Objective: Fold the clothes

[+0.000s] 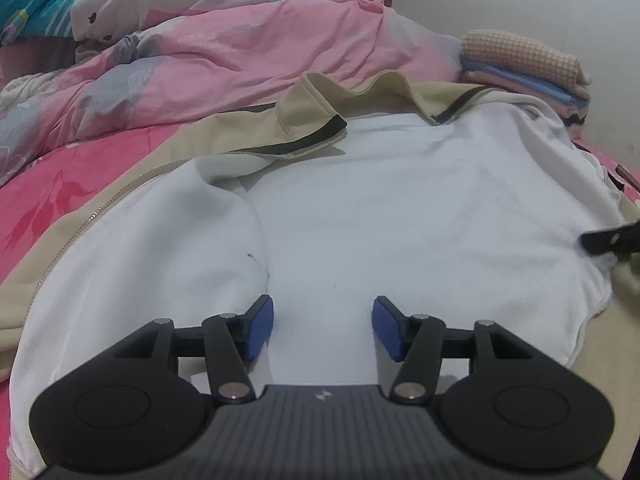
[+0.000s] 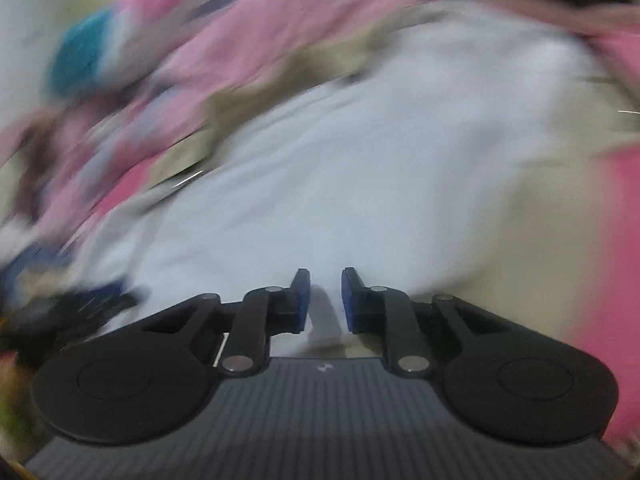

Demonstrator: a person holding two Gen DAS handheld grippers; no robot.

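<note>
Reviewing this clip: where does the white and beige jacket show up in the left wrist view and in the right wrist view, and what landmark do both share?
Left wrist view: the jacket fills the centre, white lining up, beige collar toward the top, the left gripper over its near edge.
Right wrist view: the jacket again fills the centre, heavily blurred, ahead of the right gripper.
Shared landmark: the pink quilt, beyond the jacket at upper left in both.

A pink bed (image 1: 28,208) bears an opened jacket (image 1: 400,208), rumpled quilt (image 1: 240,52) and folded stack (image 1: 528,68).
</note>
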